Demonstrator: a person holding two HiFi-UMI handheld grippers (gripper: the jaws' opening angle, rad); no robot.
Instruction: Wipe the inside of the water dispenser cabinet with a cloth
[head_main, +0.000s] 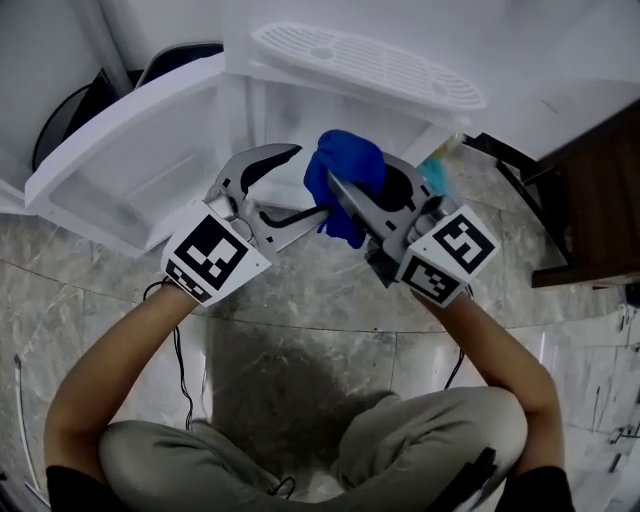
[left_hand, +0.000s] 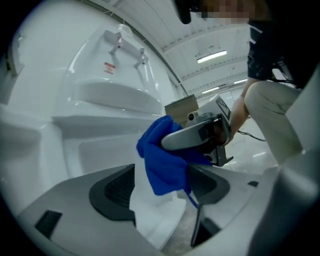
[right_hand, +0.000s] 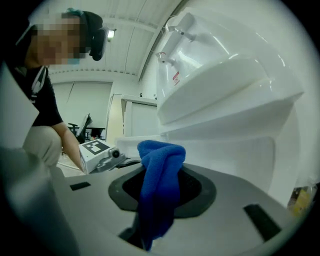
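A blue cloth (head_main: 345, 175) hangs bunched from my right gripper (head_main: 345, 195), whose jaws are shut on it in front of the white water dispenser's cabinet (head_main: 285, 115). In the right gripper view the cloth (right_hand: 159, 180) droops down between the pads. My left gripper (head_main: 300, 185) stands just left of the cloth with its jaws wide open, and the pads do not press on anything. In the left gripper view the cloth (left_hand: 162, 160) hangs ahead of the open jaws, under the right gripper (left_hand: 172, 141). The cabinet door (head_main: 120, 160) is swung open to the left.
The dispenser's drip tray (head_main: 370, 60) juts out above the cabinet, with the taps (left_hand: 125, 47) higher up. Dark wooden furniture (head_main: 600, 190) stands at the right. A teal and yellow object (head_main: 440, 165) sits by the dispenser's right foot. A cable (head_main: 180, 370) trails over the marble floor.
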